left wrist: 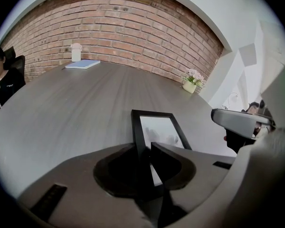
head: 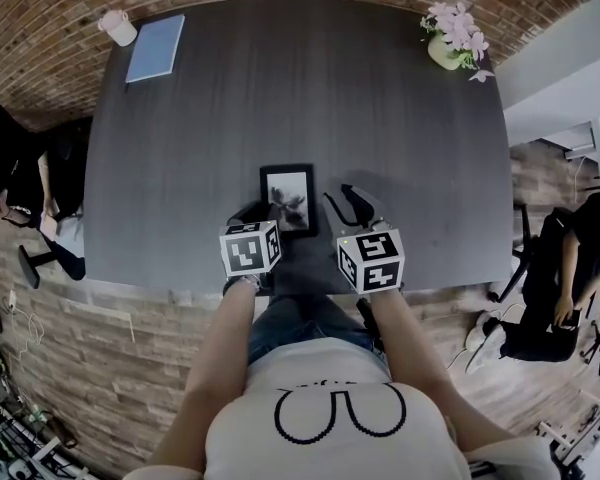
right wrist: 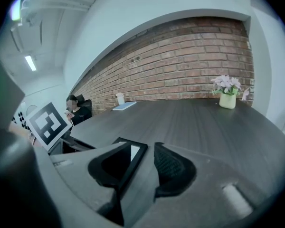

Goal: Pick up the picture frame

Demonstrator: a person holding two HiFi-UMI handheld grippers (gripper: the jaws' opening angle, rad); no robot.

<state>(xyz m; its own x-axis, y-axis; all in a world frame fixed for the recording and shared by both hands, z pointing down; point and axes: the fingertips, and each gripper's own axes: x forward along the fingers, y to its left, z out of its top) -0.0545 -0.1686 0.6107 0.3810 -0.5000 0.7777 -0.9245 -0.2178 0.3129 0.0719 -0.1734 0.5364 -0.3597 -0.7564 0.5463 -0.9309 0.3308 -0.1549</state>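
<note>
The black picture frame (head: 287, 196) with a pale photo sits on the dark table (head: 300, 88) near its front edge. My left gripper (head: 263, 223) is at the frame's near left side. In the left gripper view the frame's left border (left wrist: 138, 127) runs down between the jaws of the left gripper (left wrist: 142, 148), and I see no firm pinch on it. My right gripper (head: 345, 206) hovers just right of the frame, open. In the right gripper view the frame's corner (right wrist: 133, 151) lies by the left jaw of the right gripper (right wrist: 149, 152), clear of the ribbed right pad.
A white cup (head: 117, 26) and a blue notebook (head: 156, 48) lie at the far left corner, and a pot of pink flowers (head: 450, 36) at the far right. People sit at the left (head: 10, 168) and right (head: 570, 258). A brick wall lies behind.
</note>
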